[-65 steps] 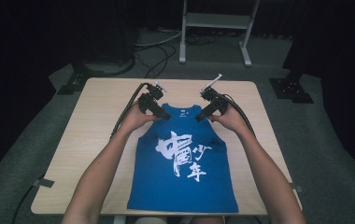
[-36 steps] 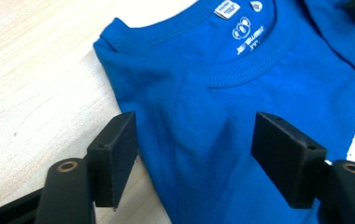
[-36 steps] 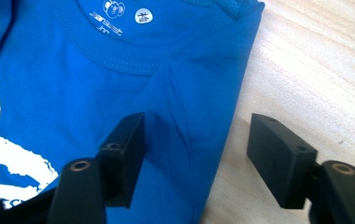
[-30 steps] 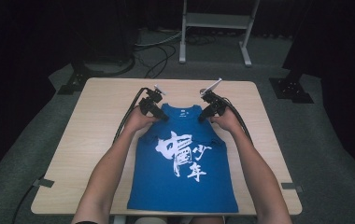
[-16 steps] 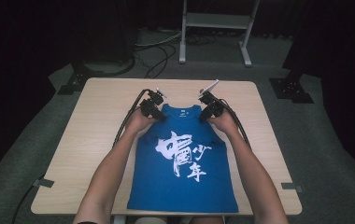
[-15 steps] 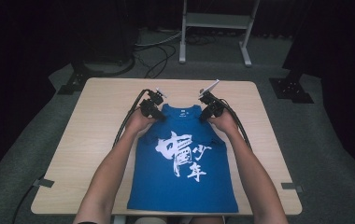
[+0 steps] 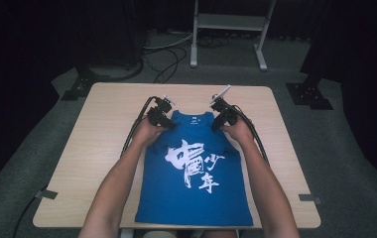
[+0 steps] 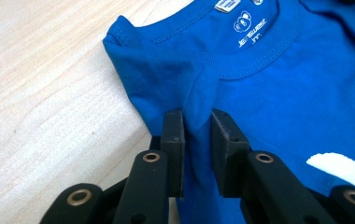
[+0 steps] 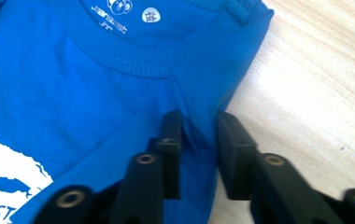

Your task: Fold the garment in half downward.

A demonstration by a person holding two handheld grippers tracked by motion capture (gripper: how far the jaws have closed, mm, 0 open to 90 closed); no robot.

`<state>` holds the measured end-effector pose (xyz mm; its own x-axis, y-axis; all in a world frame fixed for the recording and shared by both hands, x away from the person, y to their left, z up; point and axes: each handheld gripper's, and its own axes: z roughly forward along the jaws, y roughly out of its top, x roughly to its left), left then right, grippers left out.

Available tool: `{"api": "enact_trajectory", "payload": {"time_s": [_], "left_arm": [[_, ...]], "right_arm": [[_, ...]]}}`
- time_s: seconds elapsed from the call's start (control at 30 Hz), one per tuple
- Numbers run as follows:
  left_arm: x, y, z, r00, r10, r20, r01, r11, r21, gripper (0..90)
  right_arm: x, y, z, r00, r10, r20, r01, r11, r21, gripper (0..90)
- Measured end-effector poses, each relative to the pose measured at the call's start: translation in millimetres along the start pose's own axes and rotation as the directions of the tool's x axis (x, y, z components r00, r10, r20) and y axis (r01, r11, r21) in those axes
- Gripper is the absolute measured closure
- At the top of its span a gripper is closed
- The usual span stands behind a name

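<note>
- The blue cotton sleeveless shirt with white printed characters (image 7: pixel 194 168) lies flat, front up, on the pale wooden table (image 7: pixel 102 129), collar at the far end
- Left gripper (image 7: pixel 160 118): jaws have just been closing; they now pinch a raised fold of the shirt's left shoulder strap (image 8: pixel 196 116)
- Right gripper (image 7: pixel 222 119): jaws have just been closing likewise; clamped on a fold of the right shoulder strap (image 9: pixel 199 126)
- Since a second ago both hands hold station at the collar end; only the jaws have moved
- Judgement: both shoulders are secured, so the garment appears ready to be lifted or folded toward the hem
</note>
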<state>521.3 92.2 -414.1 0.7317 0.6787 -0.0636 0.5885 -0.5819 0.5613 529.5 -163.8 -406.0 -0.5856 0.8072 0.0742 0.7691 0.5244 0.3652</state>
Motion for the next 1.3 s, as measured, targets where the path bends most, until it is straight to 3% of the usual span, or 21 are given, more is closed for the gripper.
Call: {"api": "enact_trajectory", "payload": {"time_s": [0.07, 0.23, 0.43, 0.67, 0.83, 1.1, 1.3], "left_arm": [[0.0, 0.3, 0.0, 1.0, -0.006, -0.004, 0.006, 1.0, 0.005, 82.8], [0.0, 1.6, 0.3, 0.9991, -0.038, -0.018, 0.038, 0.9992, 0.009, 86.6], [1.4, 2.7, -2.0, 0.9987, -0.048, -0.015, 0.048, 0.9988, 0.006, 86.7], [6.0, 3.2, -15.4, 0.9952, -0.086, 0.046, 0.088, 0.9956, -0.032, 86.7], [6.6, 4.0, -28.5, 0.9889, -0.097, 0.113, 0.104, 0.9928, -0.059, 86.6], [4.1, 0.1, -50.6, 0.9648, -0.122, 0.233, 0.148, 0.9843, -0.096, 86.7], [-0.7, -4.6, -63.2, 0.9515, -0.12, 0.283, 0.155, 0.9823, -0.104, 86.6]], "right_arm": [[-2.3, -2.0, 0.9, 0.9984, 0.045, -0.035, -0.046, 0.999, -0.026, 84.8], [-9.0, -8.0, 2.4, 0.9872, 0.123, -0.102, -0.131, 0.988, -0.077, 86.5], [-11.9, -12.9, -1.8, 0.9805, 0.139, -0.139, -0.158, 0.977, -0.14, 86.6], [-17.3, -15.8, -13.9, 0.964, 0.14, -0.226, -0.183, 0.966, -0.184, 86.6], [-20.9, -19.6, -20.7, 0.9357, 0.131, -0.328, -0.204, 0.958, -0.202, 86.5], [-22.1, -28.4, -32.6, 0.8831, 0.106, -0.457, -0.227, 0.949, -0.218, 86.5], [-16.7, -34.9, -40.5, 0.8659, 0.077, -0.494, -0.215, 0.95, -0.229, 86.5]]}}
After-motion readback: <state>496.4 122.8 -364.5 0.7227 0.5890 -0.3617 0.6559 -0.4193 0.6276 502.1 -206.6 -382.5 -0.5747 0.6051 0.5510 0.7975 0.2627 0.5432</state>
